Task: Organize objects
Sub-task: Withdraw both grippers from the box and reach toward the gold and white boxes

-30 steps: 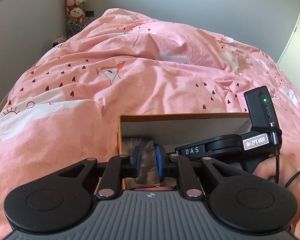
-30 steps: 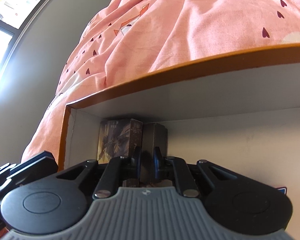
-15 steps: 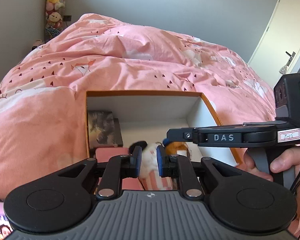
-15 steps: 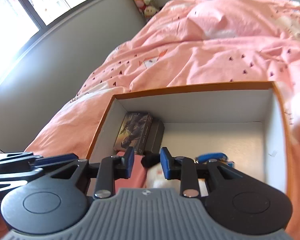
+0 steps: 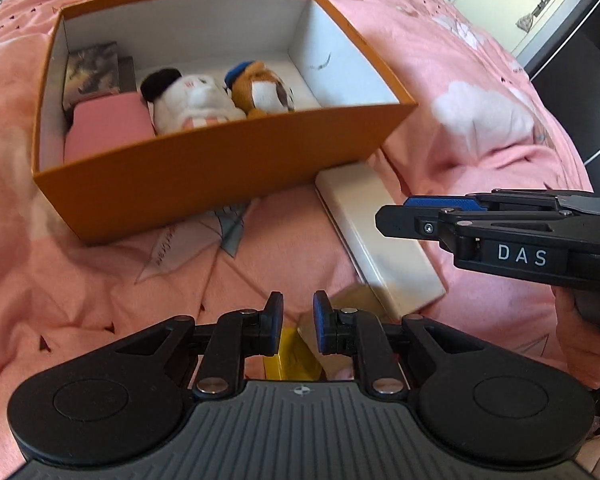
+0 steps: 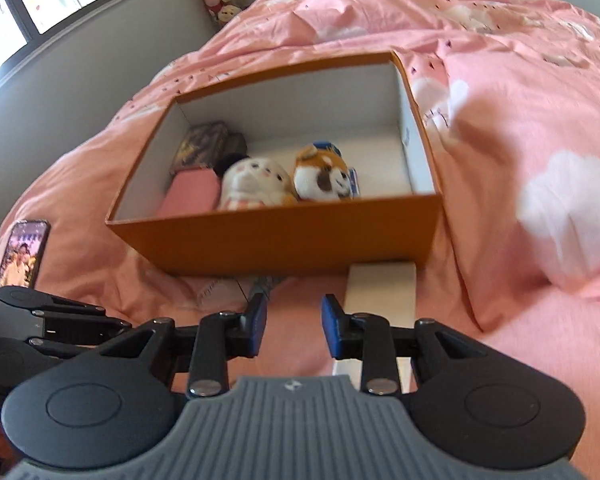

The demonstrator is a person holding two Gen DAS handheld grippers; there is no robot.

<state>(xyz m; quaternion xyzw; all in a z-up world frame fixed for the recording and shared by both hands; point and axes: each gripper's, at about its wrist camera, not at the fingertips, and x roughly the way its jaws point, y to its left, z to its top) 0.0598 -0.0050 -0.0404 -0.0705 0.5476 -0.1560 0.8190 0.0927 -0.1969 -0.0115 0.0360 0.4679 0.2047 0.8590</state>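
Both my grippers, left [image 5: 296, 322] and right [image 6: 293, 326], are hovering agape and empty, the orange box [image 6: 292, 240] lying just ahead.

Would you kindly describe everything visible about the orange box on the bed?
The orange box is an open, lidless rectangular carton, apparently cardboard, orange outside and white inside. It sits upright on the pink bedding. Inside, along its left wall, a dark patterned box stands behind a pink block; beside these lie a white plush and an orange plush. The right part of the floor is bare. A flat white box lies at its near right corner. Neither gripper touches it.
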